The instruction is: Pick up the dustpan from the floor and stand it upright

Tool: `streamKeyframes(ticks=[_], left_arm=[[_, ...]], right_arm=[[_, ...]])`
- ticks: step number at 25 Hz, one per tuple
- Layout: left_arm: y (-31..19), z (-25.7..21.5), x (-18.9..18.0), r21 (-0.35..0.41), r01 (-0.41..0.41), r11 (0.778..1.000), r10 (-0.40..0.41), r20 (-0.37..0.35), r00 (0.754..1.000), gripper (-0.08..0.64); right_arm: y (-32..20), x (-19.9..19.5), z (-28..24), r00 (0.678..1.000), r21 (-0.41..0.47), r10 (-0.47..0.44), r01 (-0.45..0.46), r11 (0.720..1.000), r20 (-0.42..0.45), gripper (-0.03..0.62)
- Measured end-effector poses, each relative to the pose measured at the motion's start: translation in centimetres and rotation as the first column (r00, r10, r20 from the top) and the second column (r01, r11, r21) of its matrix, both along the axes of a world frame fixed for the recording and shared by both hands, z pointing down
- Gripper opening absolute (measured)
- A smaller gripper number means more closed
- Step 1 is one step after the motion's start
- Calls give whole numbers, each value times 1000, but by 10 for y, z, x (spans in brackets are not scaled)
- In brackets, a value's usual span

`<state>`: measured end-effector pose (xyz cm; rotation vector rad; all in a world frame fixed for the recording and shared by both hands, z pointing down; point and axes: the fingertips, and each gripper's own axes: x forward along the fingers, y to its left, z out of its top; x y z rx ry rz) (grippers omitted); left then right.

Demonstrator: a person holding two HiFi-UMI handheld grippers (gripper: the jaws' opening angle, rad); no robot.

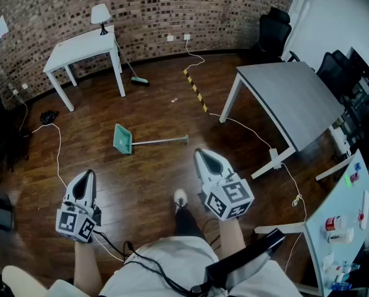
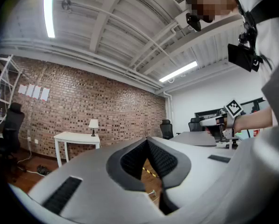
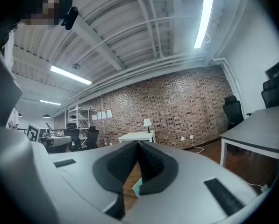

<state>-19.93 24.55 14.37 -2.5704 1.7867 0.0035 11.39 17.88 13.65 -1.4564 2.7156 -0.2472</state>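
A teal dustpan (image 1: 123,138) with a long grey handle (image 1: 161,142) lies flat on the dark wooden floor, its handle pointing right. My left gripper (image 1: 84,179) is held level at the lower left, well short of it, jaws shut on nothing. My right gripper (image 1: 205,157) is held level just right of the handle's end and nearer to me, also shut and empty. In the right gripper view a sliver of the teal dustpan (image 3: 137,188) shows below the closed jaws (image 3: 138,146). The left gripper view shows its closed jaws (image 2: 147,141) and no dustpan.
A white table (image 1: 83,49) with a lamp (image 1: 101,16) stands by the brick wall, a broom (image 1: 135,73) leaning beside it. A grey table (image 1: 292,101) stands at the right. White cables (image 1: 59,150) and yellow-black tape (image 1: 196,91) cross the floor. My shoe (image 1: 180,199) is between the grippers.
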Motion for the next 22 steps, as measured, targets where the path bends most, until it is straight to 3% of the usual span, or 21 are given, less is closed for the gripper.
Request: streamKeyframes(ticks=[7, 17, 22], left_arm=[[-77, 8, 9, -13, 7, 1000, -6, 20, 1000, -1], [-255, 4, 29, -28, 71, 997, -71, 20, 997, 0], [-321, -7, 41, -20, 103, 994, -103, 21, 994, 0]], right_arm=[[-88, 4, 16, 1000, -22, -25, 25, 999, -1, -3], [-287, 36, 1, 999, -9, -34, 34, 999, 17, -4], [-357, 46, -11, 998, 13, -66, 66, 998, 13, -3]])
